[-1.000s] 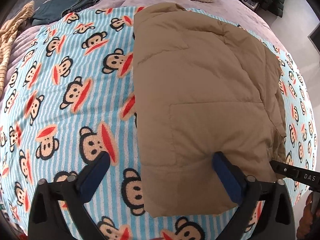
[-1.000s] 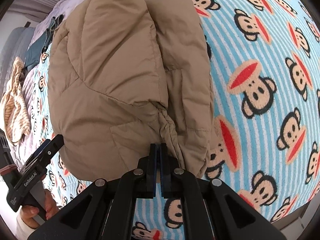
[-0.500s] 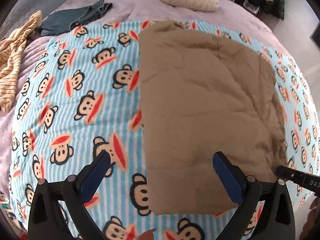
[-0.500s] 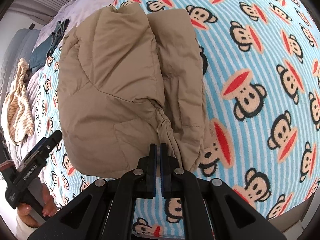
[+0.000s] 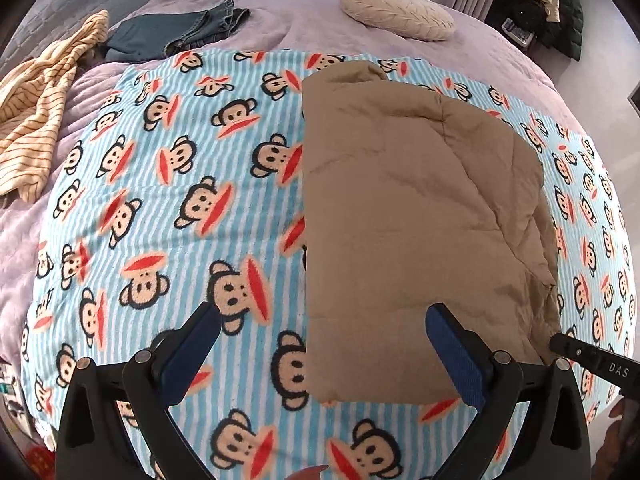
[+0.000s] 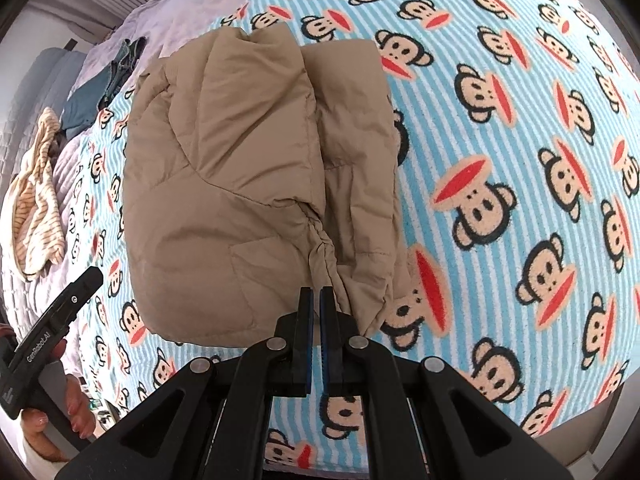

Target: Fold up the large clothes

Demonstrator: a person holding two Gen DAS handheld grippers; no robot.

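On the blue-striped monkey-print fleece blanket [image 5: 168, 184], a folded tan quilted puffer jacket [image 5: 416, 216] lies flat.
Above the jacket's near edge, the left gripper [image 5: 320, 344] hangs with jaws spread and empty; the right gripper [image 6: 316, 300] has its jaws pressed together, gripping nothing.

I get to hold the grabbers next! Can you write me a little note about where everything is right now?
Left gripper: open, holding nothing, above the near edge of the tan puffy jacket.
Right gripper: shut, nothing between its fingers, above the jacket's near right corner.
The jacket lies folded into a long rectangle on the monkey blanket, with one sleeve tucked along its right side.
Done: sides folded in.
Left: it probably still needs folding end to end into a smaller bundle.
The striped top and jeans wait unfolded on the bed behind.
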